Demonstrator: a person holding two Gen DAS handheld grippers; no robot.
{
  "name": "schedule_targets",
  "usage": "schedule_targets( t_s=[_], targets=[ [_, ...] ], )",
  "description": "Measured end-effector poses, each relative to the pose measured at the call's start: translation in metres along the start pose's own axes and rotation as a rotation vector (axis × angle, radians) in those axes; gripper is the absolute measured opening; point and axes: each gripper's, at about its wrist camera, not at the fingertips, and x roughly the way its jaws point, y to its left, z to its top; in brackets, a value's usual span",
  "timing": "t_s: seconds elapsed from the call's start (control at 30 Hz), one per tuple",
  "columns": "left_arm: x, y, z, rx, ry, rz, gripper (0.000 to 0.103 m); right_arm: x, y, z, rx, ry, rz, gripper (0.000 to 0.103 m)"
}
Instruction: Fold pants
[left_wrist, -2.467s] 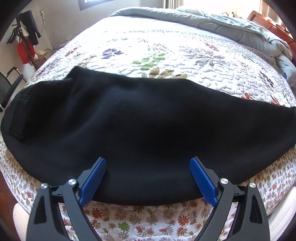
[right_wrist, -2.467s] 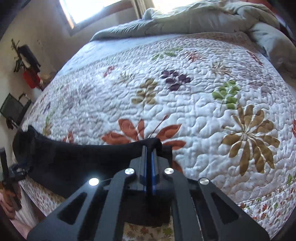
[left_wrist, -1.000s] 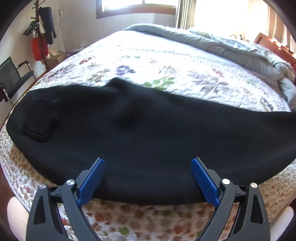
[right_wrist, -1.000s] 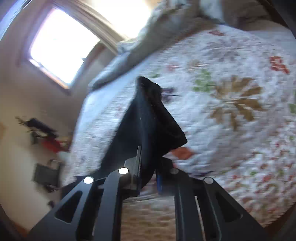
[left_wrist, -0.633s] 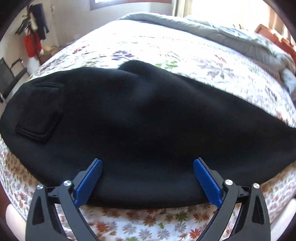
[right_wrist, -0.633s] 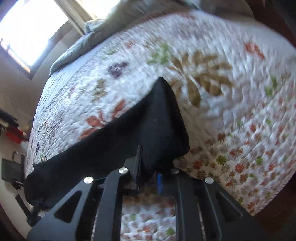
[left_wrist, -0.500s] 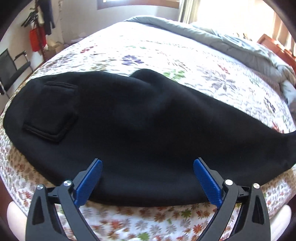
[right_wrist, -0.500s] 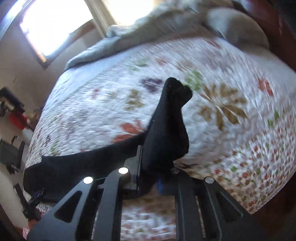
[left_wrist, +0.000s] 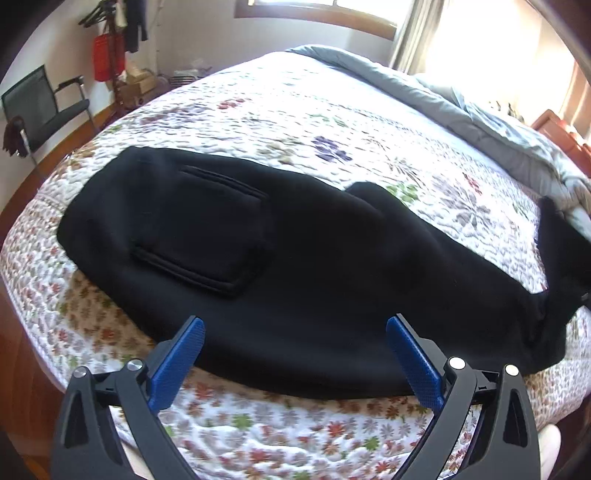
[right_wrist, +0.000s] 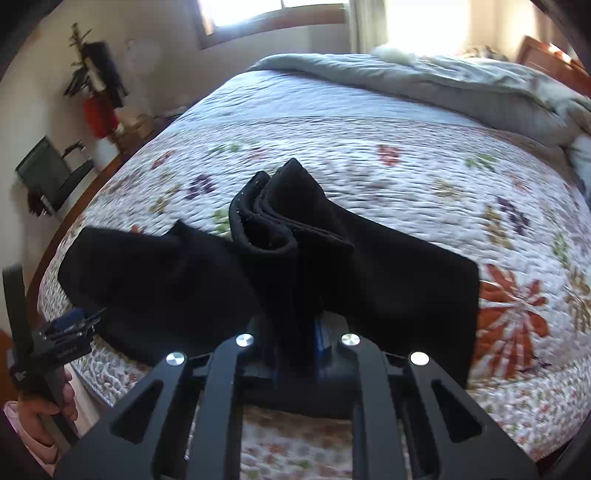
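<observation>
Black pants (left_wrist: 295, 266) lie across the near edge of the floral quilt (left_wrist: 295, 110), back pocket (left_wrist: 207, 240) facing up on the left. My left gripper (left_wrist: 295, 356) is open, its blue pads at the pants' near edge, holding nothing. My right gripper (right_wrist: 299, 328) is shut on the pants' leg cuffs (right_wrist: 280, 225), which stand bunched above the jaws, lifted over the rest of the pants (right_wrist: 166, 273). In the left wrist view the lifted leg end (left_wrist: 554, 251) rises at the far right. The left gripper also shows in the right wrist view (right_wrist: 70, 325).
A grey duvet (left_wrist: 461, 110) is piled at the far side of the bed. A black chair (left_wrist: 40, 110) and a coat stand with a red bag (left_wrist: 107, 55) stand by the left wall. The bed's wooden frame (right_wrist: 88, 184) runs along the left.
My right gripper has lifted the leg cuffs and carried them leftward over the pants. The left gripper stays open at the near edge; its view has shifted, showing more of the waist and pocket.
</observation>
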Motion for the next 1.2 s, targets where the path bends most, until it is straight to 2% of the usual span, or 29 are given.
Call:
schedule_targets(
  t_s=[0.07, 0.23, 0.3, 0.33, 0.37, 0.4, 0.47, 0.57, 0.73, 0.87, 0.93, 1.0, 1.03, 1.07, 1.1, 1.13, 1.2],
  targets=[
    [-0.001, 0.01, 0.003, -0.018, 0.0, -0.002, 0.099, 0.017, 0.031, -0.002, -0.043, 0.03, 0.024, 0.013],
    [-0.003, 0.022, 0.002, -0.061, 0.002, -0.019, 0.099, 0.068, 0.085, -0.018, -0.136, 0.13, 0.006, 0.014],
    [-0.002, 0.023, 0.002, -0.061, 0.006, -0.017, 0.099, 0.082, 0.092, -0.026, -0.148, 0.163, 0.013, 0.024],
    [-0.001, 0.022, 0.001, -0.06, 0.012, -0.021, 0.099, 0.088, 0.093, -0.031, -0.137, 0.173, 0.04, 0.034],
    [0.0, 0.021, 0.001, -0.06, 0.017, -0.026, 0.099, 0.09, 0.09, -0.035, -0.11, 0.181, 0.085, 0.048],
    [0.002, 0.018, 0.0, -0.06, 0.027, -0.039, 0.099, 0.091, 0.087, -0.037, -0.082, 0.197, 0.143, 0.051],
    [0.005, 0.013, -0.001, -0.062, 0.044, -0.065, 0.099, 0.087, 0.082, -0.041, -0.042, 0.208, 0.256, 0.049],
    [0.013, 0.0, -0.001, -0.065, 0.078, -0.106, 0.099, 0.065, 0.066, -0.044, -0.027, 0.194, 0.282, 0.049],
    [0.035, -0.043, -0.006, -0.031, 0.186, -0.182, 0.099, 0.027, 0.009, -0.047, 0.107, 0.12, 0.216, 0.051],
    [0.06, -0.079, -0.01, 0.038, 0.252, -0.123, 0.099, 0.01, -0.027, -0.058, 0.166, 0.093, 0.138, 0.051],
    [0.071, -0.091, -0.012, 0.065, 0.275, -0.061, 0.099, 0.007, -0.037, -0.063, 0.188, 0.091, 0.132, 0.051],
    [0.073, -0.098, -0.011, 0.068, 0.27, -0.064, 0.099, 0.007, -0.044, -0.07, 0.196, 0.091, 0.13, 0.051],
    [0.073, -0.099, -0.011, 0.057, 0.265, -0.093, 0.095, 0.008, -0.045, -0.072, 0.194, 0.092, 0.125, 0.051],
    [0.072, -0.1, -0.01, 0.047, 0.262, -0.106, 0.075, 0.009, -0.047, -0.074, 0.197, 0.093, 0.121, 0.051],
    [0.071, -0.102, -0.01, 0.044, 0.26, -0.104, 0.061, 0.008, -0.051, -0.075, 0.206, 0.091, 0.119, 0.051],
    [0.071, -0.103, -0.008, 0.039, 0.261, -0.122, 0.036, 0.009, -0.055, -0.075, 0.219, 0.088, 0.124, 0.051],
    [0.071, -0.101, -0.005, 0.015, 0.267, -0.136, 0.028, 0.011, -0.058, -0.074, 0.243, 0.083, 0.138, 0.051]
  ],
)
